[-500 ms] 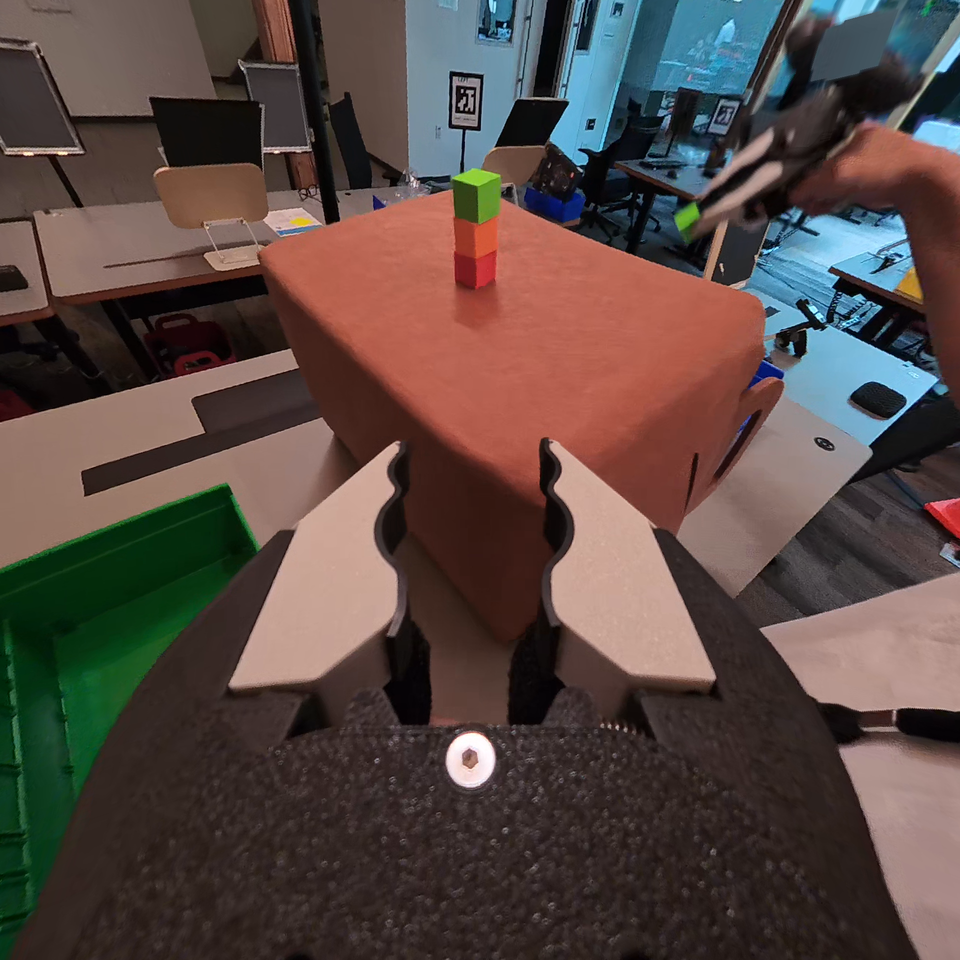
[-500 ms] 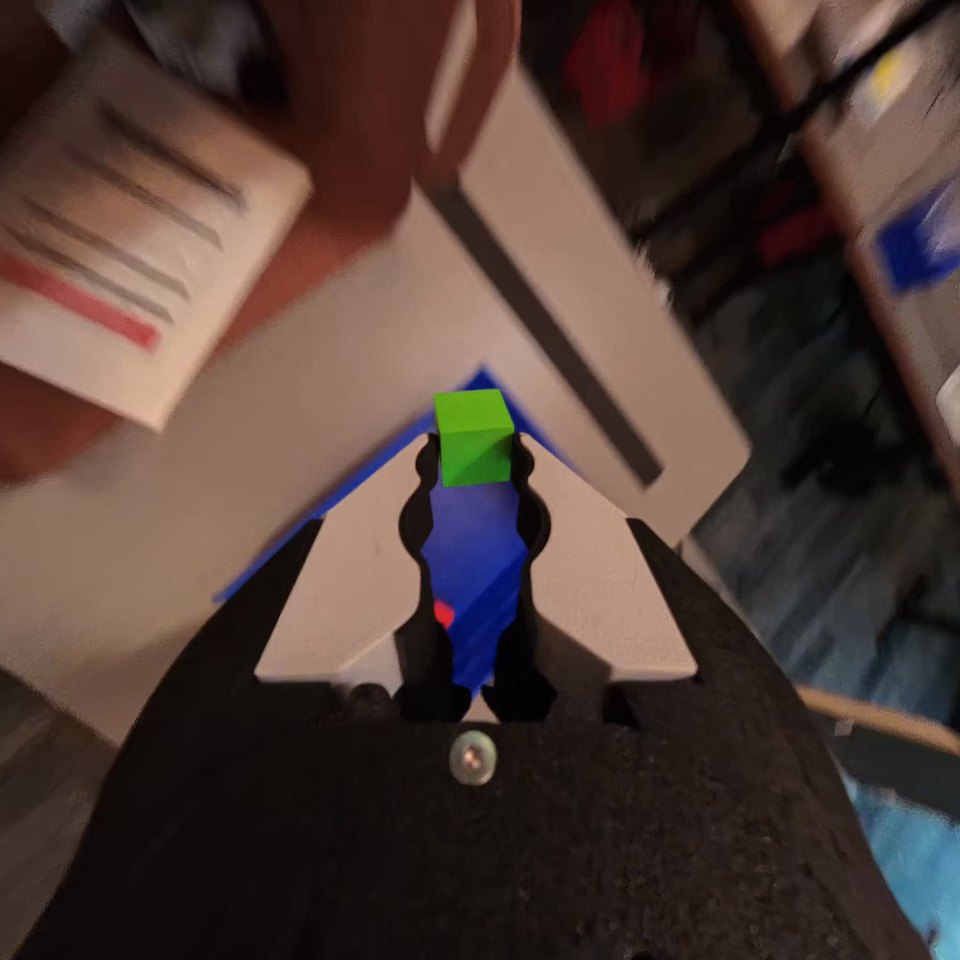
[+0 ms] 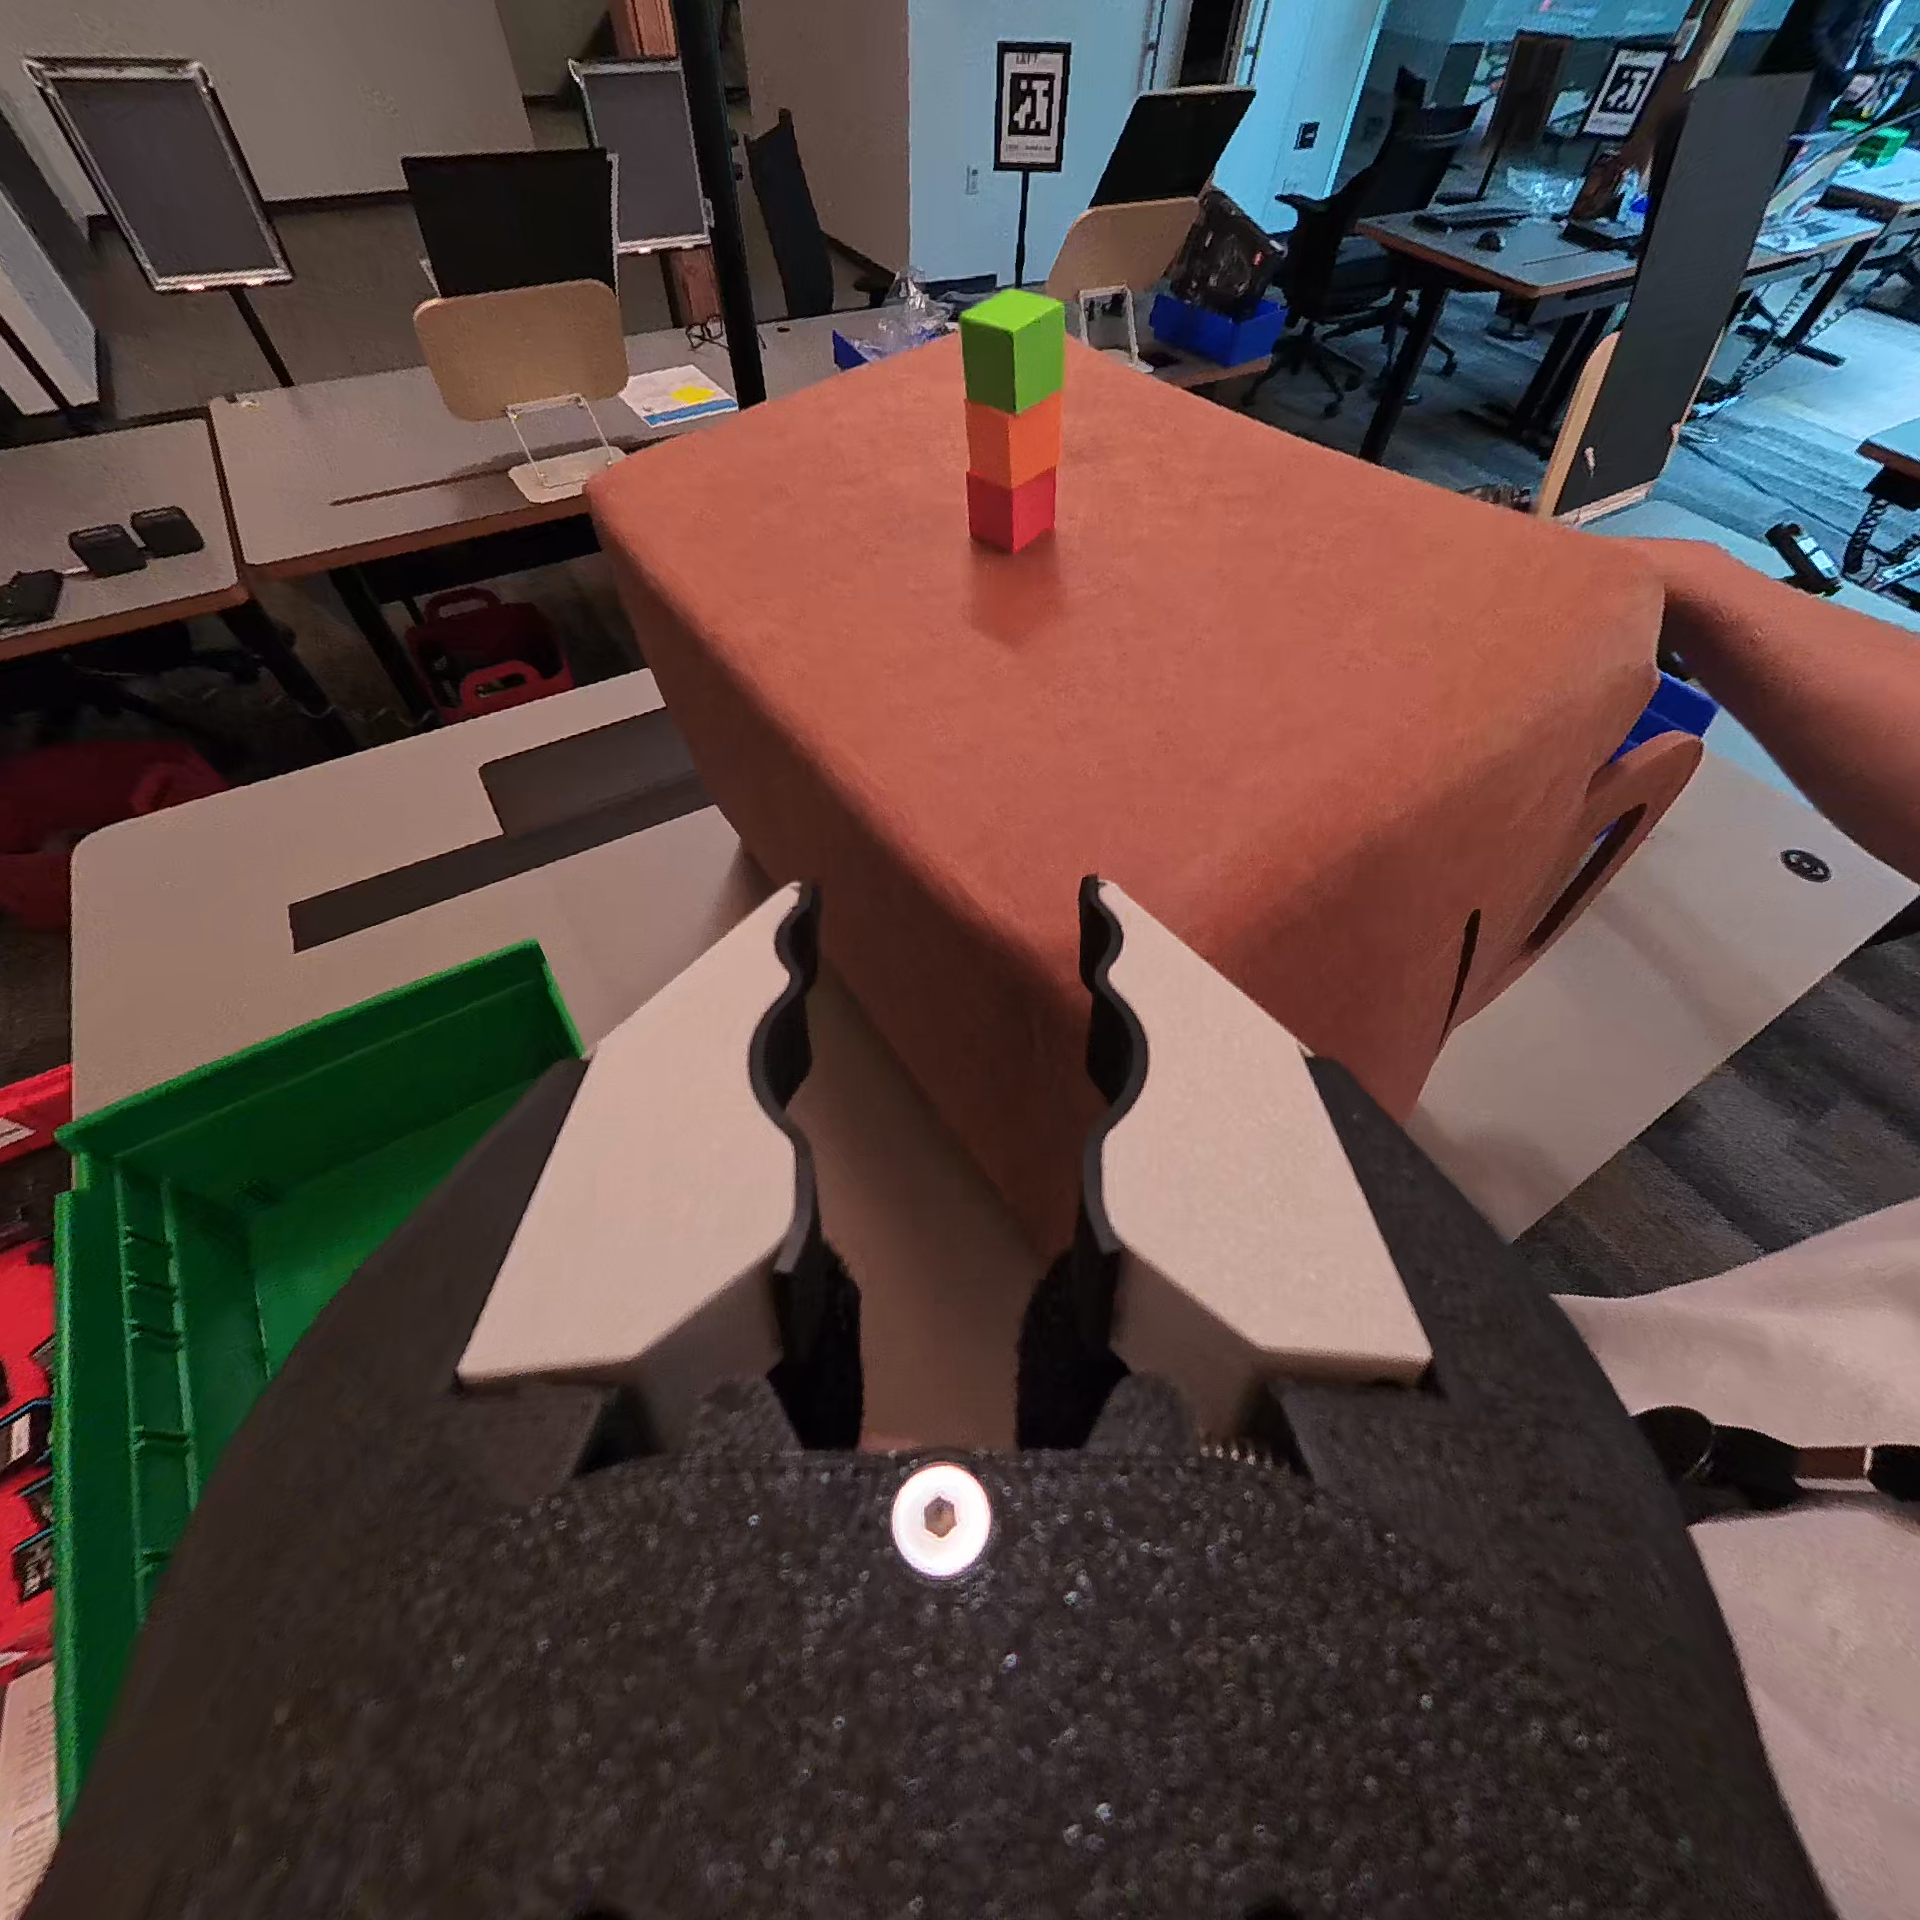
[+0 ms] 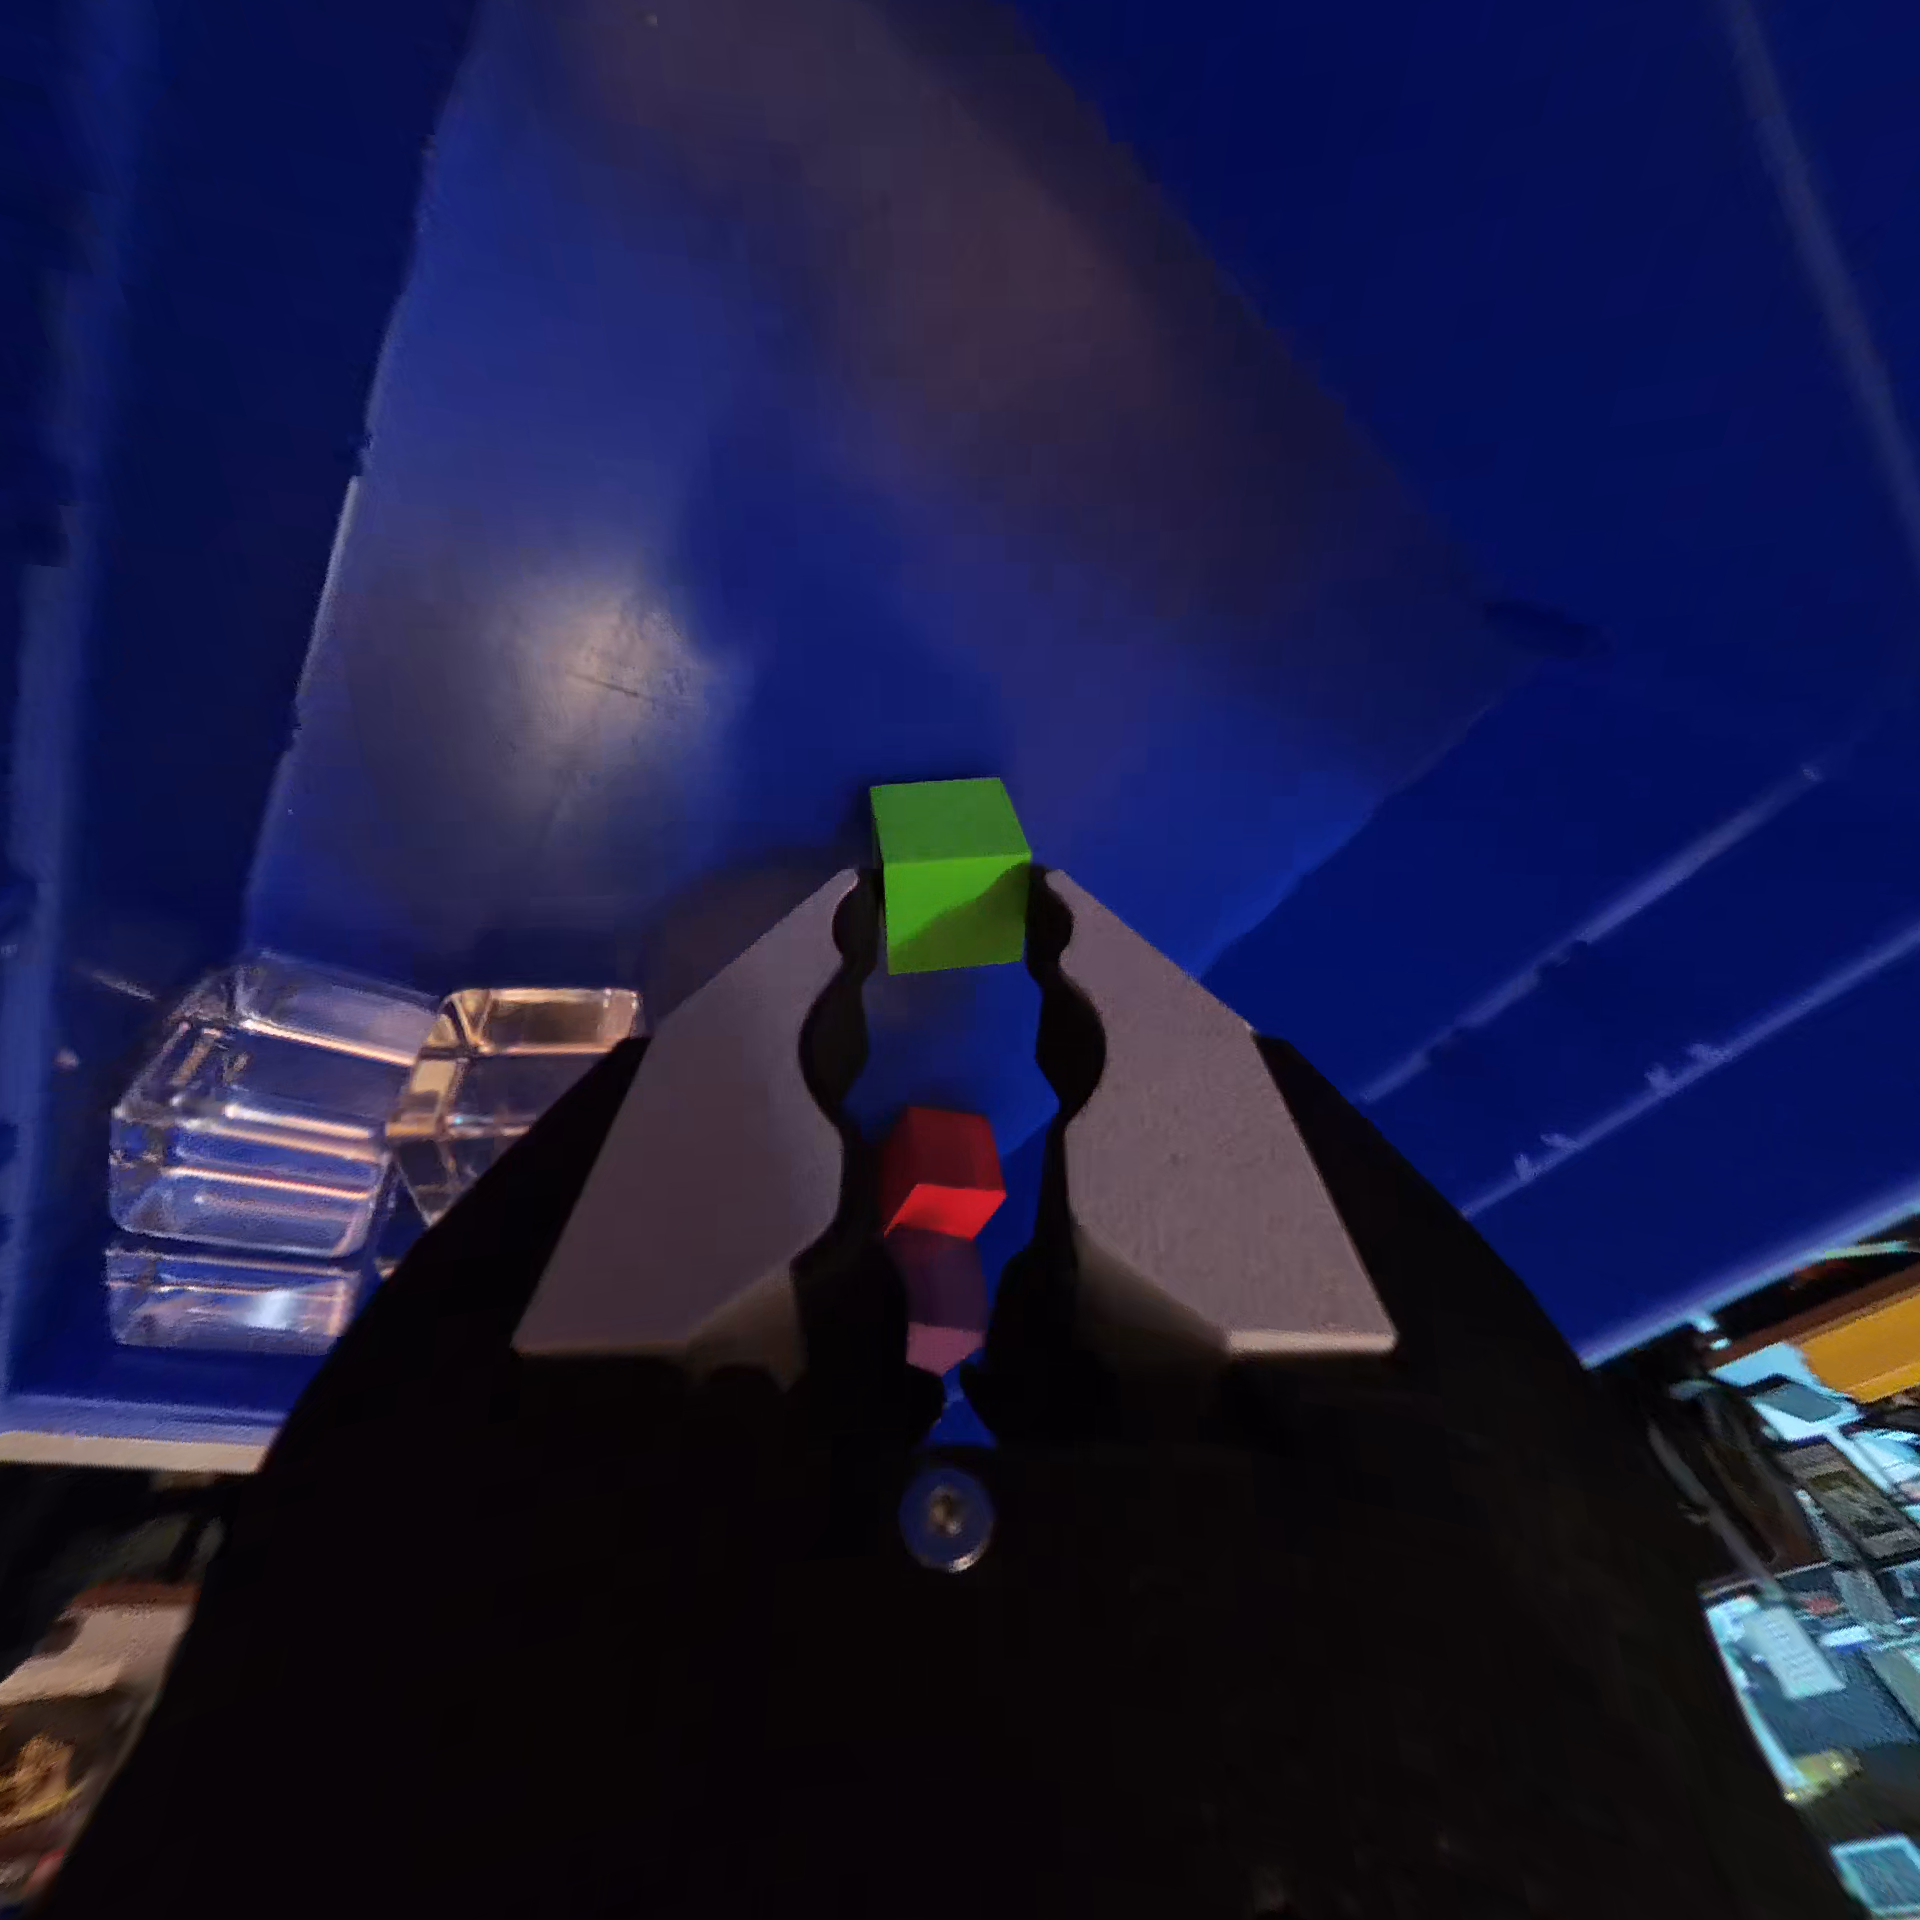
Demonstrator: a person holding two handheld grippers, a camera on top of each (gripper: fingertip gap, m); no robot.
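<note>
- Your left claw [image 3: 943, 1049] is open wide and holds nothing. It sits near the brown box [image 3: 1195, 727].
- Far on the box stands a tower: green block [image 3: 1011, 348] on orange block [image 3: 1013, 438] on red block [image 3: 1010, 507].
- Your right claw [image 4: 951, 904] pinches a green cube [image 4: 951, 878] tight inside the blue bin [image 4: 935, 416], with a red cube [image 4: 940, 1174] and clear blocks [image 4: 312, 1122] near.

Bright, sharp left view; dim, glare-spotted right

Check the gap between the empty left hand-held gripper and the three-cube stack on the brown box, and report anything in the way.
Nothing visible blocks it. The left hand-held gripper is open and empty, near the brown box's corner. The stack, green on orange on red, stands farther back on the bare box top.
</note>
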